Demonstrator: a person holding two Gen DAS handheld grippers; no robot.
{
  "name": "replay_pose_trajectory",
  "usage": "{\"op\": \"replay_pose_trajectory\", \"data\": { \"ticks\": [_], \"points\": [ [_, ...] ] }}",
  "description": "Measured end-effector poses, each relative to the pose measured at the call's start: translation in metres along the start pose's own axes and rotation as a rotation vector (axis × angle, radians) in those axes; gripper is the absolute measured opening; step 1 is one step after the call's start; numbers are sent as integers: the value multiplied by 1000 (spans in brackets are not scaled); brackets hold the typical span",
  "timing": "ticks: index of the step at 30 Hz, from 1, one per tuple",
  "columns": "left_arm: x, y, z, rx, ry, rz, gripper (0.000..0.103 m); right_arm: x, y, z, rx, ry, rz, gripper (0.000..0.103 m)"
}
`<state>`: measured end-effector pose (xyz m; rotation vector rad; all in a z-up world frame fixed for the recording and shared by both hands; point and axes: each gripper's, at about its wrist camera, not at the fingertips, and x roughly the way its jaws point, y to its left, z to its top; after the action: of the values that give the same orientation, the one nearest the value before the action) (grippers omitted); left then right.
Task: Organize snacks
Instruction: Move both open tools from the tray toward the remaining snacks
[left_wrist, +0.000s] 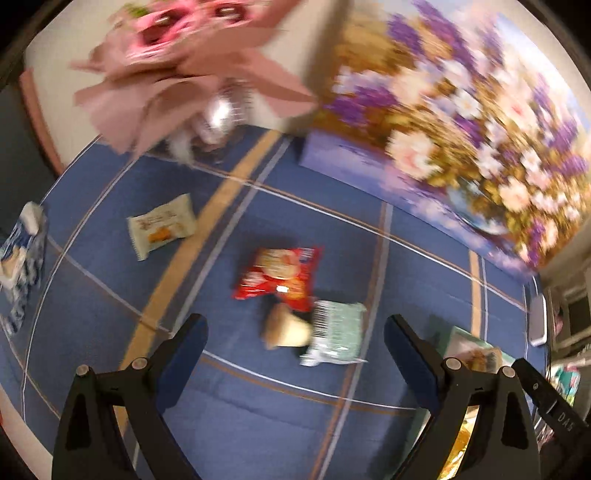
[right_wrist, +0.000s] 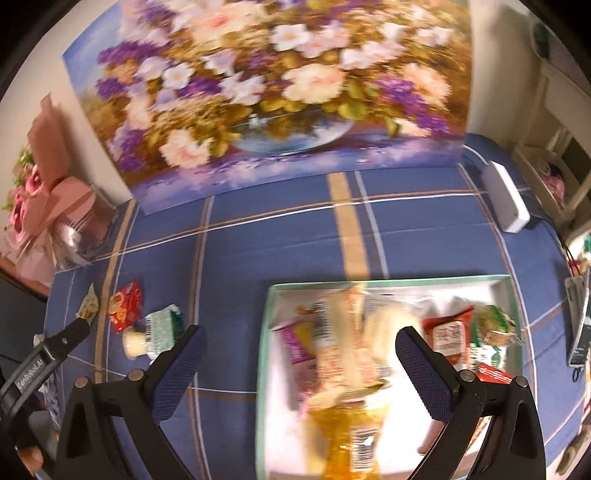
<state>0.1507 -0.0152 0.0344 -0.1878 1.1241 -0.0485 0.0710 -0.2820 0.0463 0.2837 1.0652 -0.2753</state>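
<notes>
Most snacks already lie in my shallow green-rimmed white box (right_wrist: 264, 332), while the red crinkly packet (left_wrist: 280, 275), the pale green barcoded packet (left_wrist: 338, 330) and the cream wrapped snack (left_wrist: 162, 225) wait on the blue plaid worktop (left_wrist: 258, 406), both my left fingers (left_wrist: 192, 343) and right fingers (right_wrist: 424, 373) spread wide, empty.

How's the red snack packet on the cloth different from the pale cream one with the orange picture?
The red packet is bright red; the cream packet is pale with an orange picture. The red packet lies against two other snacks; the cream packet lies alone, nearer the bouquet. Both lie flat on the blue cloth, outside the box.

You're looking at a blue plaid tablecloth (right_wrist: 280, 243) with tan and white stripes, a red snack packet (left_wrist: 280, 273), a mint-rimmed white box (right_wrist: 388, 282), and a purple-and-white floral painting (right_wrist: 266, 92).
</notes>
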Motion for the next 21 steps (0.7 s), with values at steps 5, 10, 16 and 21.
{"op": "replay_pose_trajectory", "data": {
  "ticks": [5, 10, 16, 21],
  "points": [
    [-1, 34, 7, -70, 1, 20, 96, 9, 31, -2, -46, 9, 27, 103],
    [5, 52, 10, -105, 16, 28, 96, 22, 65, -8, -101, 25, 59, 103],
    [34, 56, 7, -128, 82, 15, 96, 44, 98, -17, -163, 52, 83, 103],
    [64, 48, 2, -109, 152, 1, 96, 68, 113, -25, -189, 87, 88, 103]
  ]
}}
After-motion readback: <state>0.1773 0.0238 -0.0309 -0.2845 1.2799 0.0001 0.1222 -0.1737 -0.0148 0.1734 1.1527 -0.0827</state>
